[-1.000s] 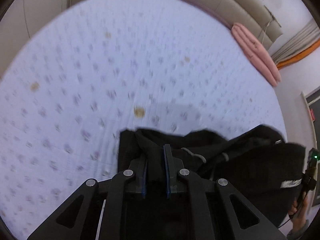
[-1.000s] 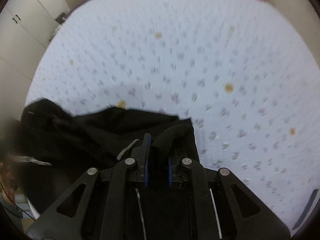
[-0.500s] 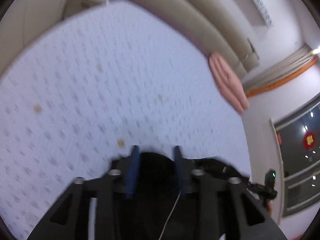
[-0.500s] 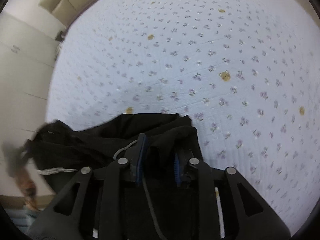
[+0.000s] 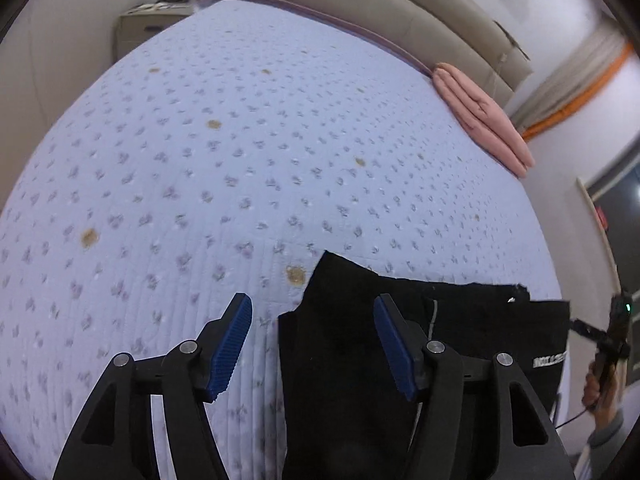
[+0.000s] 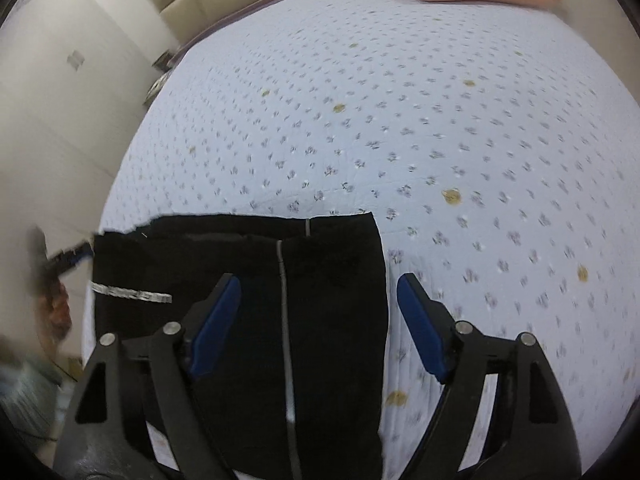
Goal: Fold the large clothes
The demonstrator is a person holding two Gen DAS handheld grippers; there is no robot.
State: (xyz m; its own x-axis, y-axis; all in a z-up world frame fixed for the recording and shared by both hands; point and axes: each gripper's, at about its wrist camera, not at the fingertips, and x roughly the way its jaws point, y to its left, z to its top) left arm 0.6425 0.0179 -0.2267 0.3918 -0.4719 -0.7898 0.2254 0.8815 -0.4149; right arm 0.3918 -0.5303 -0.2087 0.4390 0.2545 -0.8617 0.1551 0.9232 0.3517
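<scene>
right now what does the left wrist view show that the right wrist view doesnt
Only the left wrist view shows the nightstand and curtain. Only the right wrist view shows the garment's zipper. Both show the black garment on the bedspread, the pink folded blanket, and an open gripper: left, right.
</scene>
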